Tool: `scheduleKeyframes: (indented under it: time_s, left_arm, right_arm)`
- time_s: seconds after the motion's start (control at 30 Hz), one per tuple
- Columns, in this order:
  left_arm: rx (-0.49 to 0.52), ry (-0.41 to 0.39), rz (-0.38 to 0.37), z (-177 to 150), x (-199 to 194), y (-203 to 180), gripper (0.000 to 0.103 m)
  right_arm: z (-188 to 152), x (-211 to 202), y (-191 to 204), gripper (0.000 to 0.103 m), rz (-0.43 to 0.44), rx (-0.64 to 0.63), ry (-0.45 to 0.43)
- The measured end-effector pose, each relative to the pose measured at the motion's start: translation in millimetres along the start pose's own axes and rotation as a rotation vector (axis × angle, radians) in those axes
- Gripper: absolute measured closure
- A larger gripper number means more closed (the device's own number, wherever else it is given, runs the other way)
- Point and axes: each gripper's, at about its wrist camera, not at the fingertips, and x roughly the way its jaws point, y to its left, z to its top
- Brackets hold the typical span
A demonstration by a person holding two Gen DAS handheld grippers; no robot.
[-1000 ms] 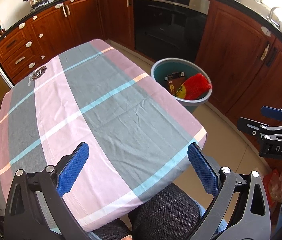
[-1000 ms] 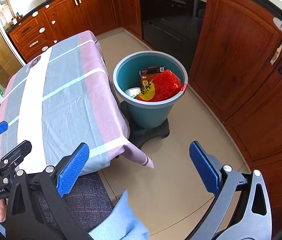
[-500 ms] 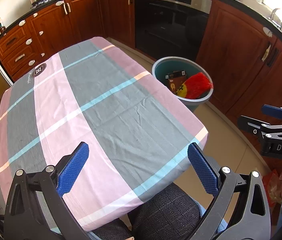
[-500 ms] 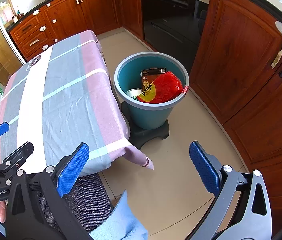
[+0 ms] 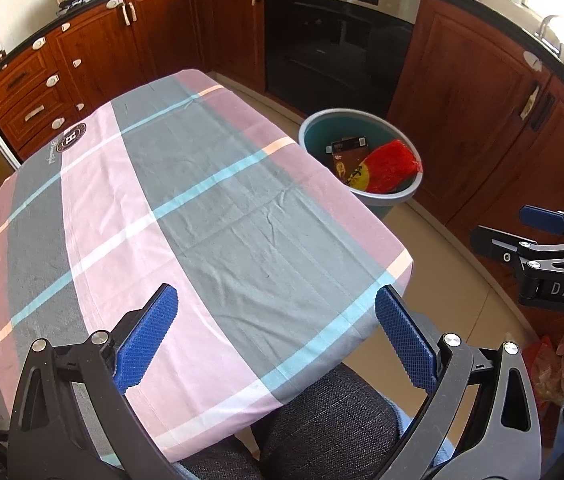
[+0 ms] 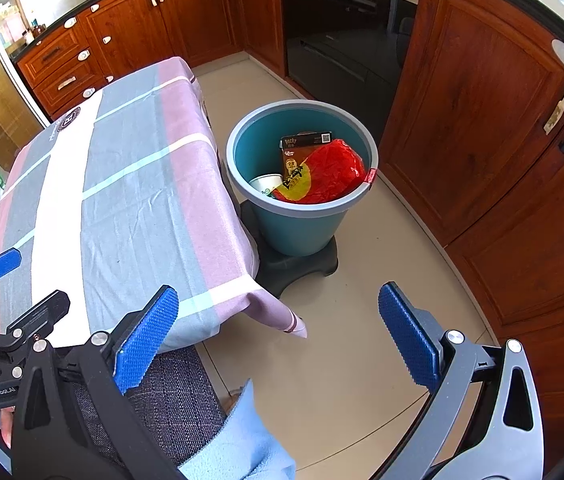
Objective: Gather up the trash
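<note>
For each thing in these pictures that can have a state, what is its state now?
Left claw: open, holds nothing.
Right claw: open, holds nothing.
Teal bin: upright, no lid, partly filled.
Red bag: inside the bin, crumpled, on top.
Pocky box: inside the bin, leaning on the wall.
White cup: inside the bin, partly covered.
Oven door: shut.
Cabinet doors: shut.

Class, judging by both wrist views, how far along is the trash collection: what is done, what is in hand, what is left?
Done: the teal plastic bin already holds a red plastic bag, a brown snack box and a white cup.
In hand: nothing; the left gripper and right gripper have their jaws wide apart, empty.
Left: no trash shows on the striped tablecloth; likely finished.
</note>
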Motion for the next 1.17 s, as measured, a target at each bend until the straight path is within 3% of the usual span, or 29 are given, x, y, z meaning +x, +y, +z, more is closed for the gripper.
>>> scheduleKeyframes:
  time_s: [0.83, 1.03, 1.17]
  left_arm:
    - [0.011, 0.002, 0.02, -2, 2, -1, 0.004]
    - [-0.008, 0.032, -0.027, -5, 8, 6, 0.004]
    - [-0.012, 0.028, 0.013, -5, 9, 9, 0.004]
  right_arm:
    - [1, 6, -4, 0.007, -0.008, 0.009, 0.01]
    - [1, 6, -4, 0.007, -0.015, 0.007, 0.009]
    - [3, 7, -4, 0.007, -0.021, 0.009, 0.006]
